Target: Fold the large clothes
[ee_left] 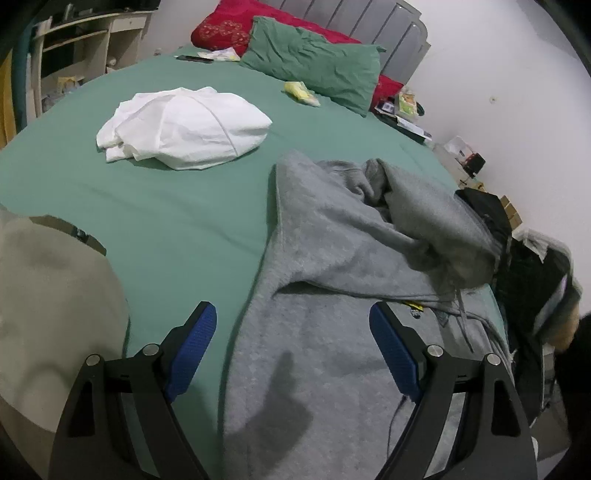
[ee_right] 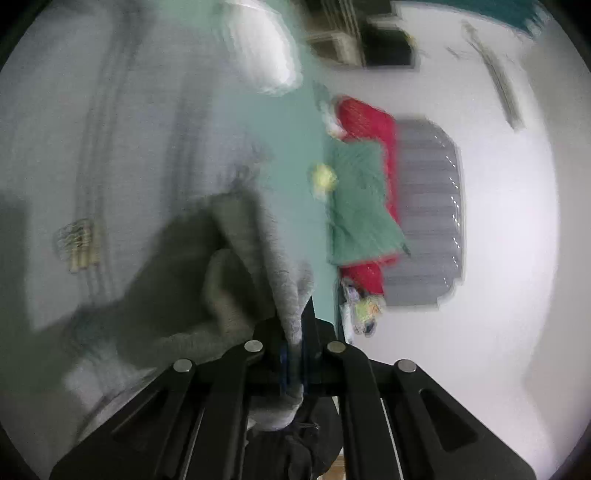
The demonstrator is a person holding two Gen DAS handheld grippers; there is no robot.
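Observation:
A grey hoodie [ee_left: 332, 295] lies spread on the green bed sheet [ee_left: 166, 214], partly folded over at its right side. My left gripper [ee_left: 291, 332] is open and empty, hovering above the hoodie's near left part. My right gripper [ee_right: 293, 354] is shut on a fold of the grey hoodie [ee_right: 280, 266] and holds it up; that view is tilted and blurred. The right gripper shows as a dark shape at the hoodie's right edge in the left wrist view [ee_left: 491, 229].
A crumpled white garment [ee_left: 184, 127] lies further up the bed. A beige garment [ee_left: 48, 302] lies at the near left. A green pillow [ee_left: 314, 62] and red pillow [ee_left: 229, 26] rest against the grey headboard [ee_left: 391, 33]. Clutter [ee_left: 406, 110] lies by the bed's right edge.

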